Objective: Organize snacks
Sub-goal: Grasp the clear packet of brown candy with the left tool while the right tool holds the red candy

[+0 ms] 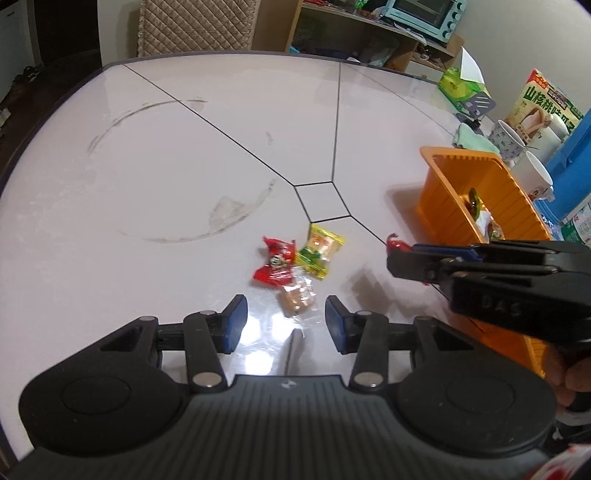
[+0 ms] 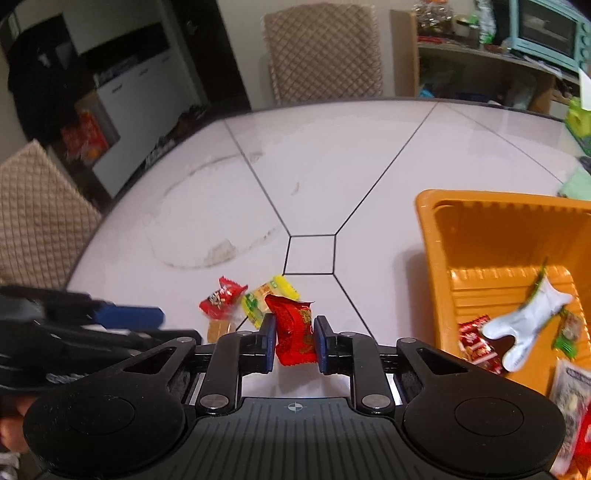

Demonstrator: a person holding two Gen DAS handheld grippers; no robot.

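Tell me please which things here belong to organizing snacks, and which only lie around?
Belong to the job:
red snack packet held by right gripper
red candy, yellow packet, clear-wrapped snack on table
orange basket
left gripper, open

Lying about:
mugs
green cloth
toaster oven

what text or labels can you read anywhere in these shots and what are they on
"山核桃味" in large green characters on the snack box at the table's far right; the rest is cut off.
"DAS", embossed and faint, on the right claw body.
Red snack packet held in the right claw: yellow print, too blurred to read.
Packets on the table and in the orange basket: print too small to read.
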